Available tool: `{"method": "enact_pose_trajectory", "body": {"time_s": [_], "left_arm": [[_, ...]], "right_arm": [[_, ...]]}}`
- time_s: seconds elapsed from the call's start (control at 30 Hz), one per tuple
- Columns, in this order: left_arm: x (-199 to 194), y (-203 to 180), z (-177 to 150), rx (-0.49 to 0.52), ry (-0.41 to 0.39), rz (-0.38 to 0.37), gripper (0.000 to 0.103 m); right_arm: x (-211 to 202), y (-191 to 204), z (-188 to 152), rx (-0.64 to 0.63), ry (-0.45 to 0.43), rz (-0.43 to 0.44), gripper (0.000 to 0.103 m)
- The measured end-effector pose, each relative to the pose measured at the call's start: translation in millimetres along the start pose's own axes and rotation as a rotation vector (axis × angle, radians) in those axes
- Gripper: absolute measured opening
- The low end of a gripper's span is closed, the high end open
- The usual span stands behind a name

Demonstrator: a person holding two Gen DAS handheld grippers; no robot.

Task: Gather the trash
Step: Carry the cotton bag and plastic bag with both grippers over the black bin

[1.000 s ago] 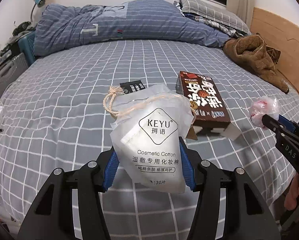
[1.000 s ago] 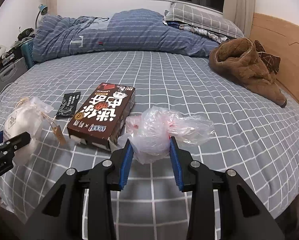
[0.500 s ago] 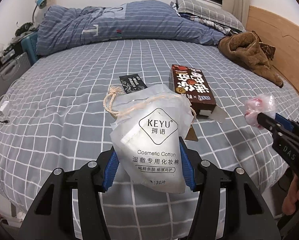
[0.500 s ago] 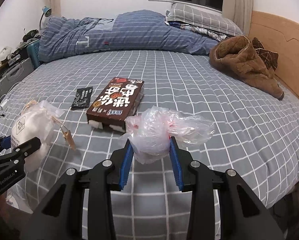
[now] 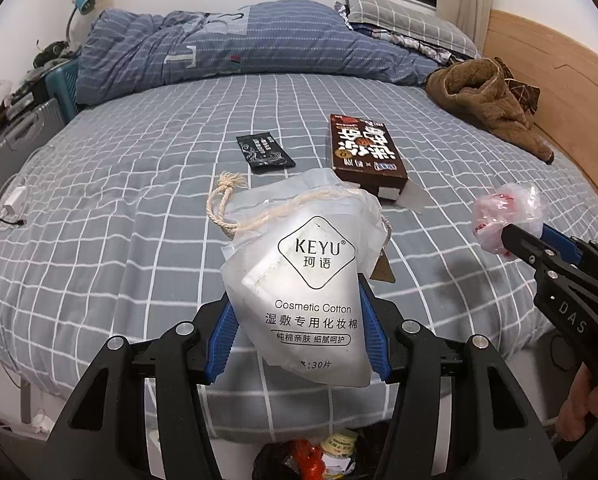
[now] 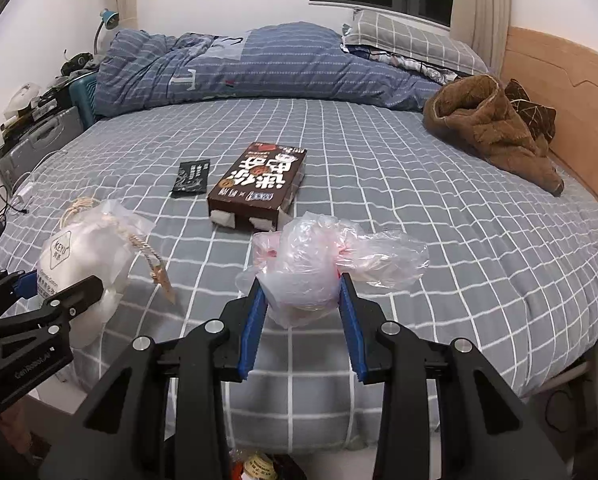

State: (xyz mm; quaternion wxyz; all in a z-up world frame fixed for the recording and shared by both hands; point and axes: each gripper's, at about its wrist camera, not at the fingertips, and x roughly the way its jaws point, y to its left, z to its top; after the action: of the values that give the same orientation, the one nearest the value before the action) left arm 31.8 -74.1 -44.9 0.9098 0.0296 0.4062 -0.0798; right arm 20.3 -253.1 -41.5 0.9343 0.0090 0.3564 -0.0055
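My left gripper (image 5: 297,304) is shut on a white KEYU cosmetic cotton pouch (image 5: 303,280) with a rope drawstring, held above the bed's front edge. It also shows in the right wrist view (image 6: 79,256). My right gripper (image 6: 301,300) is shut on a crumpled clear plastic bag (image 6: 311,260), which also shows at the right of the left wrist view (image 5: 503,216). A brown snack box (image 5: 363,152) and a black sachet (image 5: 264,153) lie on the grey checked bed (image 5: 139,184). A bin holding trash (image 5: 323,454) shows below both grippers.
A rolled blue duvet (image 6: 259,68) and pillows lie at the back. A brown fleece garment (image 6: 495,128) lies right, by the wooden headboard (image 6: 571,92). A suitcase (image 6: 39,140) and cables are at the left bedside.
Both grippers have pulled back from the bed and risen with their loads. The box and sachet now lie farther off, and the bin has come into view below.
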Motion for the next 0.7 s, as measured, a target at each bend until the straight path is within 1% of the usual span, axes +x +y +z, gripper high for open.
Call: {"method": "enact_pose_trajectory", "body": {"time_s": [0.7], "left_arm": [[-43, -6, -52, -0.027, 0.029, -0.017, 0.053]], "right_arm": [[-49, 11, -46, -0.008, 0.026, 0.026, 0.035]]}}
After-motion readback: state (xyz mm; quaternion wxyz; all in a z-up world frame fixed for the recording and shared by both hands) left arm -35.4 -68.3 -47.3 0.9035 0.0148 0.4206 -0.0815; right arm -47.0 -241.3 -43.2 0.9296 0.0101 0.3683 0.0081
